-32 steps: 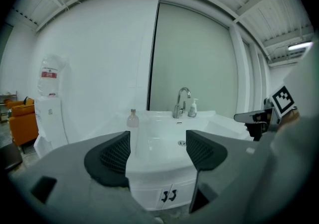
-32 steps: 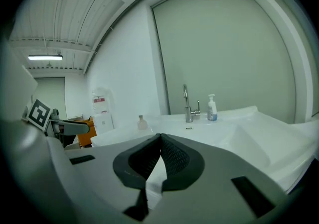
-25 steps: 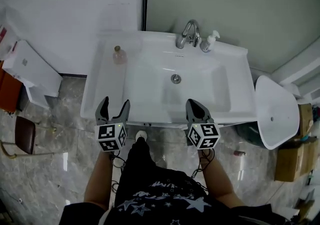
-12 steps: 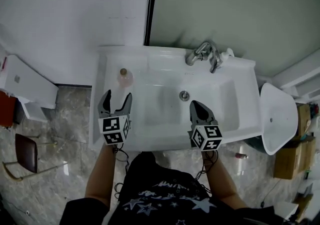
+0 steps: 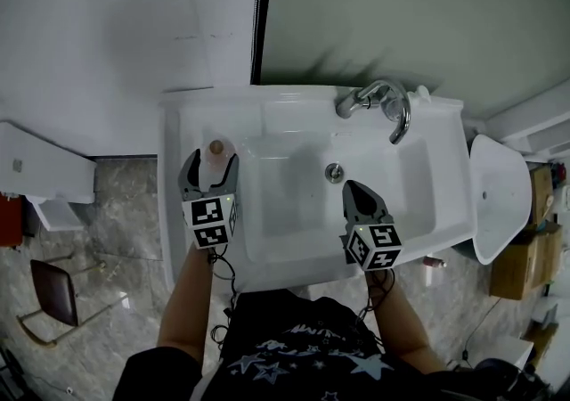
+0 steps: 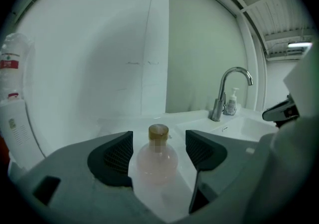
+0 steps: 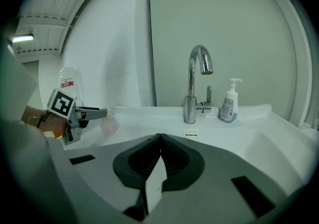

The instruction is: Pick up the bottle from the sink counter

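A small round pale-pink bottle [image 5: 215,149] with a tan cap stands upright on the left ledge of the white sink counter [image 5: 175,212]. My left gripper [image 5: 212,159] is open, and its dark jaws flank the bottle [image 6: 157,163] on both sides with a gap on each side. In the left gripper view the left gripper [image 6: 158,141] points straight at it. My right gripper [image 5: 350,186] hovers over the basin, shut and holding nothing [image 7: 160,138]. The right gripper view shows the left gripper [image 7: 79,114] at the bottle [image 7: 108,124].
A chrome faucet [image 5: 383,107] curves over the basin [image 5: 294,212], with a pump soap dispenser [image 7: 229,102] beside it. A white wall rises behind the counter. A white fixture [image 5: 497,194] stands at the right, a white box [image 5: 40,172] and a chair [image 5: 52,297] at the left.
Both grippers moved forward over the sink. The left gripper advanced to the bottle, so its open jaws now stand on either side of it. The right gripper stayed shut.
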The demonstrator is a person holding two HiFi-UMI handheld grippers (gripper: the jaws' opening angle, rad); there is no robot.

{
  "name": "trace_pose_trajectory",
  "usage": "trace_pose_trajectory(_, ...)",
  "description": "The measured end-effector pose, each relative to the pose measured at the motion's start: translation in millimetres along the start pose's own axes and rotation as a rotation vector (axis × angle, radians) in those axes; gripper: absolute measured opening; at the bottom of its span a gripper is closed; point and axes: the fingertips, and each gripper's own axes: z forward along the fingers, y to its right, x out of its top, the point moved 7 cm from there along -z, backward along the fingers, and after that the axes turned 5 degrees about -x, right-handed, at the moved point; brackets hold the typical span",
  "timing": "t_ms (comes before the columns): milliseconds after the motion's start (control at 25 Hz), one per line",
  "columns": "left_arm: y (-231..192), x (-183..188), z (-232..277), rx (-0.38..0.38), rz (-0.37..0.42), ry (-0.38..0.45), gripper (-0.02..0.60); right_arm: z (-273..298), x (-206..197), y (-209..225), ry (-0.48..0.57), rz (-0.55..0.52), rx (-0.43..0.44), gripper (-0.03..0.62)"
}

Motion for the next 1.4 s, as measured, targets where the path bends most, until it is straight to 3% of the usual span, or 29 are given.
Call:
trace_pose_trajectory(200, -4, -1, 16, 0.012, 0.001, 0.002, 0.339, 14, -2, 5, -0.013, 0.017, -0.019, 0.003)
trace_pose_trajectory(400, -7, -2, 25, 0.033, 0.035, 0.008, 0.230, 26, -4, 9, -0.031, 0.029, -0.025, 0.003)
trace_pose_trajectory(640, -5, -7, 39, 0.037, 0.060, -0.032, 0.227, 33, -5, 14, -0.039, 0.043, -0.033, 0.003)
trace_pose_trajectory(760, -1, -5, 39, 0.062, 0.082, -0.042, 0.195, 33, -3, 20, -0.032, 0.052, -0.040, 0.003)
trace_pose_trajectory(960, -3, -4, 38, 0.080, 0.031, -0.045, 0.159, 30, -5, 26, -0.026, 0.066, -0.038, 0.003)
trace_pose_trajectory(1400, 21, 18, 15, 0.034, 0.029, 0.020, 0.143, 3, -9, 45, -0.005, 0.070, -0.040, 0.003)
